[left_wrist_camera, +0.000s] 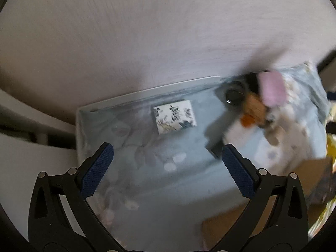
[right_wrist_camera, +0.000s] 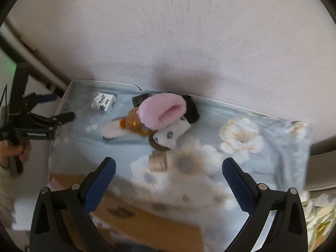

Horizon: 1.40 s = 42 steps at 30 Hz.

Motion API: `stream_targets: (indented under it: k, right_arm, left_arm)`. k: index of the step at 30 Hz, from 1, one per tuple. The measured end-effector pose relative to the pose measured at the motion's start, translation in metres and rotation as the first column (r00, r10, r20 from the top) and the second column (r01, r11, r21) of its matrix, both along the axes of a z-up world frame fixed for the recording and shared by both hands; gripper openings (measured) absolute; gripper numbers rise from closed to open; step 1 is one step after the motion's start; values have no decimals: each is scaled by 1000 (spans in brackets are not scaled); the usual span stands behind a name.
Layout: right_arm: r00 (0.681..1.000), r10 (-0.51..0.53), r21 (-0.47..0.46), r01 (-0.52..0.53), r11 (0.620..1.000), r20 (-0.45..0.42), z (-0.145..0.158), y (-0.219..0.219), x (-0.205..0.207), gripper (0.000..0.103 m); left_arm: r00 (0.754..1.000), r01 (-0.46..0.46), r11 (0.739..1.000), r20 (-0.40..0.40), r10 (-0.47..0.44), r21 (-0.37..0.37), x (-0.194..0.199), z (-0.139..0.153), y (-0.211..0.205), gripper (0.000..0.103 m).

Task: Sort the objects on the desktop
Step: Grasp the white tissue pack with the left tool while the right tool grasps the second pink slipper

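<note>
A pale blue flowered cloth (right_wrist_camera: 262, 147) covers the desk. A small white box with dark print (left_wrist_camera: 175, 116) lies near the cloth's far edge; it also shows in the right wrist view (right_wrist_camera: 104, 101). A pile of plush items, a pink and black one (right_wrist_camera: 166, 109), a brown one (right_wrist_camera: 134, 124) and a white one (right_wrist_camera: 170, 135), lies further right, blurred in the left wrist view (left_wrist_camera: 271, 92). A tape roll (right_wrist_camera: 158, 161) lies in front of the pile. My left gripper (left_wrist_camera: 168, 168) is open and empty above the cloth. My right gripper (right_wrist_camera: 169, 178) is open and empty near the tape roll.
A brown cardboard box (right_wrist_camera: 151, 226) sits at the near edge, also in the left wrist view (left_wrist_camera: 231, 226). A light wall (right_wrist_camera: 168, 31) stands behind the desk. The left gripper and the hand holding it (right_wrist_camera: 31, 126) show at the left of the right wrist view.
</note>
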State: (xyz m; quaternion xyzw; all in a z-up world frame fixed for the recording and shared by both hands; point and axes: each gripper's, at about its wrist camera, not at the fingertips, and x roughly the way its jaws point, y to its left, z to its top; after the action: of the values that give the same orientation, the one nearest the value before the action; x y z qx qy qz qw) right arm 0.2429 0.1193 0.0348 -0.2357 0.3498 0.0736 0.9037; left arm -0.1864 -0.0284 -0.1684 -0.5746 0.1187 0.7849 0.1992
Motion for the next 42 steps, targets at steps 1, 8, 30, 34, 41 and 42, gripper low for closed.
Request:
stream_targets:
  k: [1,8,30,34,41,42]
  right_arm:
    - [1000,-2,14,2,1000,-3,-3,2,7,101]
    - [999,-33,63,34,997,-11,-16,14,45,101]
    - [992,-111,93,117,989,-65,-21,17,82,44]
    - [994,-98,113,103,988,-46,-15,14,77,30]
    - [995,-94,120,95,988,-15,-5,8,64,28]
    - [996,-93,116,94,989,-12,-3,8,61,28]
  left_arm:
    - [1000,-16,1000,19,16,7,-7,-11,3,103]
    - [994,-57,998,89,55,24,-20,-54,17,103]
    - [990,-106,993,94,102,41,-20,-86,19,68]
    - [989,-113,992,102,107,56,-17,-85,15,60]
    - [990,-117,992,90,112,51,-5,-80,9,59]
    - [990,-115,992,87,110,50,-3,-78,8,59]
